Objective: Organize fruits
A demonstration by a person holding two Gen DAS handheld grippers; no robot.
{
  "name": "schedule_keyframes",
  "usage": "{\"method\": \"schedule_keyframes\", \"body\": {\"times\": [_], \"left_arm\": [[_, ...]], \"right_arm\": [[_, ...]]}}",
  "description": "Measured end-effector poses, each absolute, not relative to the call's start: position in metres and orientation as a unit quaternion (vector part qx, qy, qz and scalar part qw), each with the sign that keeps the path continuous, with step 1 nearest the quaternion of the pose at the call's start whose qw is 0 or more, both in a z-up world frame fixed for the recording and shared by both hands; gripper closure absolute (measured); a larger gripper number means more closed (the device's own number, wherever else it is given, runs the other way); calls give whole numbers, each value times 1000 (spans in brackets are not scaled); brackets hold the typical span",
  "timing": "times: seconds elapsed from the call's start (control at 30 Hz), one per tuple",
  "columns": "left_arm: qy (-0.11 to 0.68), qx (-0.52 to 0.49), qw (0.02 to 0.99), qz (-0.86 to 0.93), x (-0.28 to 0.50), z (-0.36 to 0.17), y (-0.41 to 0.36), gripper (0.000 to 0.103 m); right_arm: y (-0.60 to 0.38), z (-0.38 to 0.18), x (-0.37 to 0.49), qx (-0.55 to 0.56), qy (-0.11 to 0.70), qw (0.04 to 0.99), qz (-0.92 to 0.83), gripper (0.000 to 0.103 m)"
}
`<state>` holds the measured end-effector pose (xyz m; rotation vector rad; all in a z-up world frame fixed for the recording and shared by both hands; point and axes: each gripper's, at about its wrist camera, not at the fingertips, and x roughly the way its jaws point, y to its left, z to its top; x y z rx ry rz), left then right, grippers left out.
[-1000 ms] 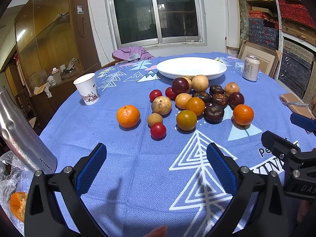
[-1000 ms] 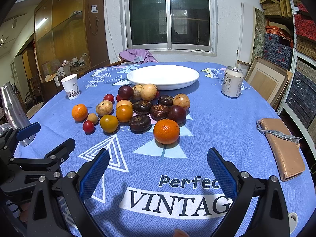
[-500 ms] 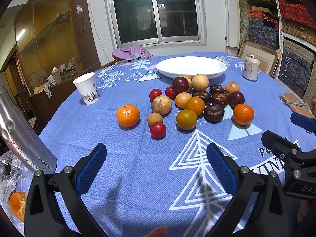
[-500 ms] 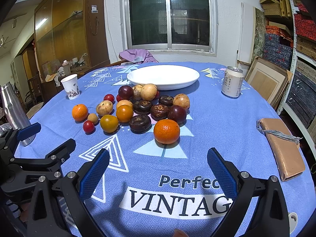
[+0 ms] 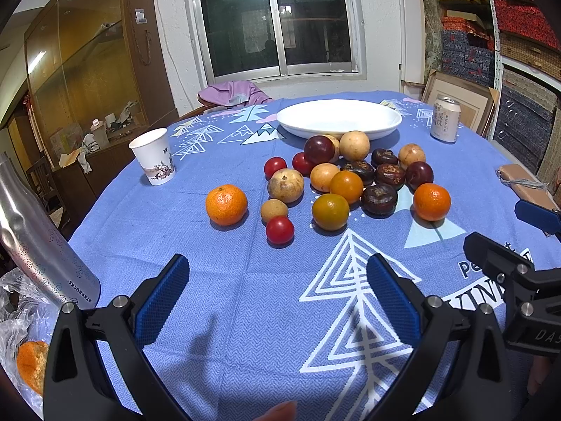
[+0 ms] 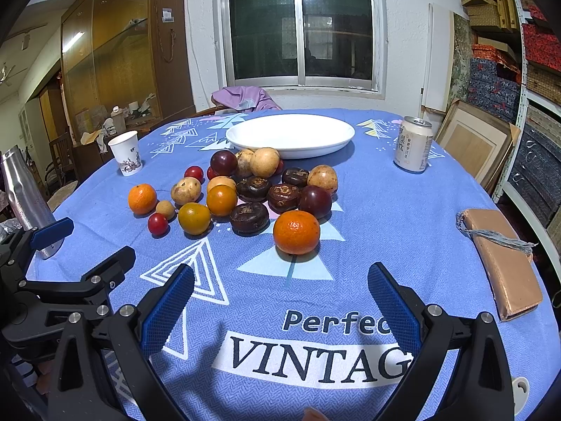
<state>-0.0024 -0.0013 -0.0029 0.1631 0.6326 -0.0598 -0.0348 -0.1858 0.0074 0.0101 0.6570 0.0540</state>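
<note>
Your left tongs (image 5: 277,293) and right tongs (image 6: 280,296) hover wide open and empty near the loose fruit, with the bare white plate (image 6: 333,144) waiting beyond for first pick.

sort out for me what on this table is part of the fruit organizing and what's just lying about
For the job:
- loose fruit pile
- white dish, empty
- left gripper and right gripper, both open

Lying about:
- paper cup
- drink can
- steel bottle
- brown pouch
</note>
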Motion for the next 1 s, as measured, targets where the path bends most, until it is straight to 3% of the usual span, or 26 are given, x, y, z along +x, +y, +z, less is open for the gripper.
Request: {"method": "schedule_keyframes", "body": {"times": [0.37, 0.43, 0.57, 0.67, 0.73, 0.83, 0.9, 1.0], "left_arm": [[342, 26, 937, -65, 4, -11, 16, 4], [351, 0, 932, -92, 6, -14, 25, 4], [360, -75, 917, -153, 11, -21, 44, 4], [357, -97, 917, -148, 13, -22, 49, 4], [351, -108, 916, -165, 11, -21, 47, 4], [345, -145, 903, -212, 6, -20, 46, 4], [359, -120, 898, -224, 9, -20, 38, 4], [351, -61, 917, -179, 9, -14, 32, 4]], "right_arm": [[-199, 1, -31, 61, 347, 934, 63, 3], [-218, 8, -35, 110, 322, 937, 80, 3], [-270, -1, -56, 320, 202, 910, 167, 3], [-262, -20, -32, 346, 300, 864, 210, 3], [-257, -24, -26, 358, 318, 845, 239, 3], [-284, -7, -49, 402, 193, 868, 220, 3], [-275, -5, -57, 376, 180, 891, 181, 3], [-232, -7, -38, 293, 266, 883, 253, 3]]}}
